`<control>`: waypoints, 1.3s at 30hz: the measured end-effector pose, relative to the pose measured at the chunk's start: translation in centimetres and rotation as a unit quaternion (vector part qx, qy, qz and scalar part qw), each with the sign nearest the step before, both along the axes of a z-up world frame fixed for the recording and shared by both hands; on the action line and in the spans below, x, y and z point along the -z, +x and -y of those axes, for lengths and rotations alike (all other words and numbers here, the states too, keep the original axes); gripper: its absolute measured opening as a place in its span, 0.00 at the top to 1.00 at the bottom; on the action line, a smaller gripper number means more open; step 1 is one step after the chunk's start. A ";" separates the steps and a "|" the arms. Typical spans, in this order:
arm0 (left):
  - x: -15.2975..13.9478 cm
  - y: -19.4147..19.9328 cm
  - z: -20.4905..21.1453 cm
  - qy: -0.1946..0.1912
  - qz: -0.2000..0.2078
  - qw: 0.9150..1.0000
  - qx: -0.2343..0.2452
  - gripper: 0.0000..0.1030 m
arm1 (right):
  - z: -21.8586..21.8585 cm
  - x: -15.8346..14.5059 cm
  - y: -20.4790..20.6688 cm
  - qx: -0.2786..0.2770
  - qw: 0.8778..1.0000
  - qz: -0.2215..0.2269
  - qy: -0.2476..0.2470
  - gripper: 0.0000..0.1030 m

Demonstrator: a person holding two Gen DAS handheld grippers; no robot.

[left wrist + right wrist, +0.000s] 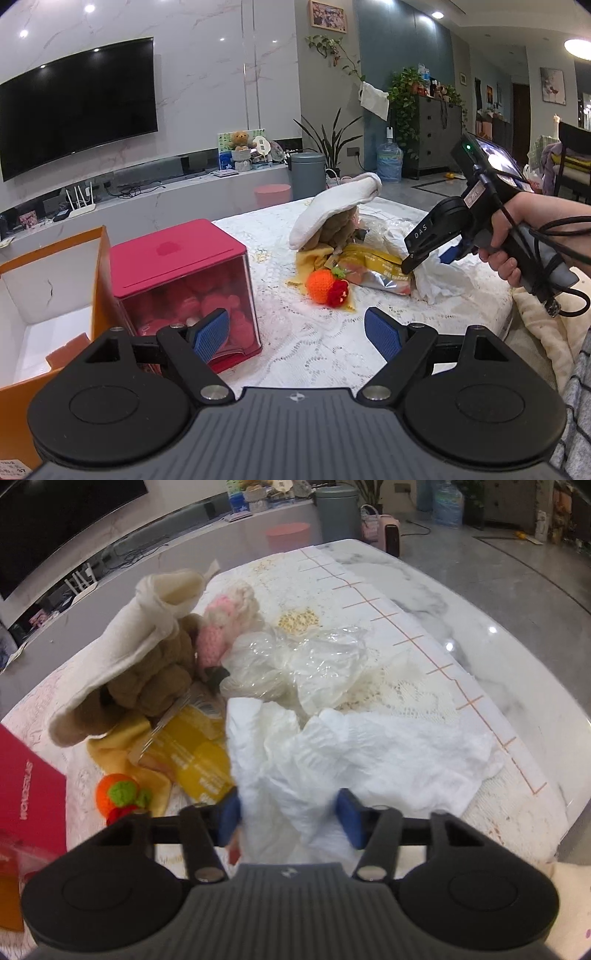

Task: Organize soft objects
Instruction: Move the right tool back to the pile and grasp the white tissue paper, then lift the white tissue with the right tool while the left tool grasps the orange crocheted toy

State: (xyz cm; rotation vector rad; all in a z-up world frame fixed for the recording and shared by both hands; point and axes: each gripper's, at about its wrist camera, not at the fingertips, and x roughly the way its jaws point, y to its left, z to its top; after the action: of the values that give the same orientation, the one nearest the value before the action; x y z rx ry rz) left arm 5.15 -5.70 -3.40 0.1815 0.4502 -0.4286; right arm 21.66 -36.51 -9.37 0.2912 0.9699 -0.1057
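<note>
Between the blue pads of the right tongs (288, 818) — a crumpled white cloth (369, 760), spread rightward across the worktop (498, 657); pads half-closed around its near fold, contact uncertain. Left tongs (297, 334) — wide open, empty, well back beside the red box (184, 273), the farther of the two.

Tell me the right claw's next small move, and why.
Probably finish closing. The right claw already straddles a fold of the white cloth, pads on either side, but a pinch isn't clear. Once it grips, lift the cloth off the pile toward the orange box.
</note>
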 end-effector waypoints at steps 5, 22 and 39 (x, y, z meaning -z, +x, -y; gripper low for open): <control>0.4 -0.7 0.3 -0.013 0.003 0.999 0.029 0.06 | 0.0 -0.7 -0.4 0.001 0.999 -0.003 0.036 0.91; 4.7 8.1 10.6 0.032 0.000 0.996 -0.088 0.06 | -0.5 -9.7 -5.9 -0.032 0.989 0.140 0.047 0.93; 6.9 12.6 12.9 -0.002 -0.018 0.987 -0.158 0.44 | 1.6 -10.0 -6.6 -0.023 0.978 0.172 0.111 0.92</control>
State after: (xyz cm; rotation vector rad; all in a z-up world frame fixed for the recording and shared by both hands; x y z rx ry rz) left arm 17.74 -18.60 -10.29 0.0963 0.5042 -0.1218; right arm 15.11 -38.11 0.65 0.4764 0.6428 0.0951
